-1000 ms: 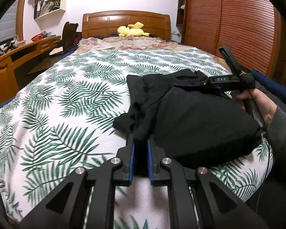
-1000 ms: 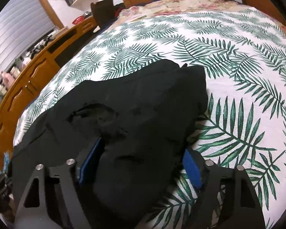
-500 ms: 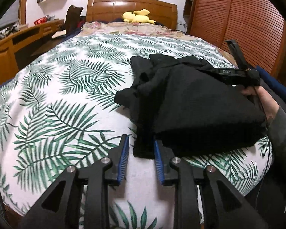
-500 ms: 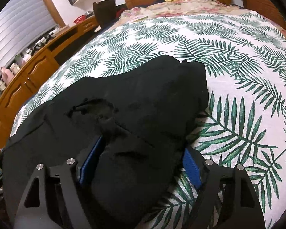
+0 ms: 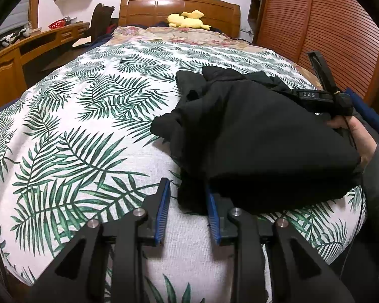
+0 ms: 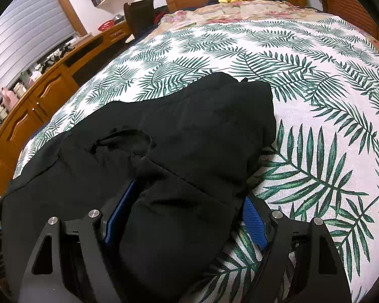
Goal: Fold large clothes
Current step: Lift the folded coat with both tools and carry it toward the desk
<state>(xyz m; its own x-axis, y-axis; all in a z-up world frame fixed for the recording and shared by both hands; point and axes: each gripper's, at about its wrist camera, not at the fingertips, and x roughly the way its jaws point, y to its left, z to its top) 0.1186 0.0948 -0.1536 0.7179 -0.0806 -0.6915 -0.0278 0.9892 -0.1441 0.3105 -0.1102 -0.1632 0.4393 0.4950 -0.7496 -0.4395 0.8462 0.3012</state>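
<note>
A black garment (image 5: 252, 136) lies bunched and partly folded on the palm-leaf bedspread (image 5: 75, 131), near the bed's front right corner. My left gripper (image 5: 187, 197) is open, its blue pads apart, with a loose black corner of the garment lying between the fingertips. My right gripper (image 6: 187, 202) is open wide and a thick fold of the same garment (image 6: 189, 136) lies between its pads. The right gripper and the hand holding it show in the left wrist view (image 5: 326, 98), behind the garment.
A wooden headboard (image 5: 179, 7) with a yellow plush toy (image 5: 187, 19) stands at the far end. A wooden desk (image 5: 17, 53) runs along the left side. A slatted wooden wardrobe (image 5: 328, 25) stands on the right. The bed's front edge is just below the grippers.
My left gripper has opened, let go of the garment's corner and pulled back a little. The right gripper has hardly moved and stays open around the fold.
</note>
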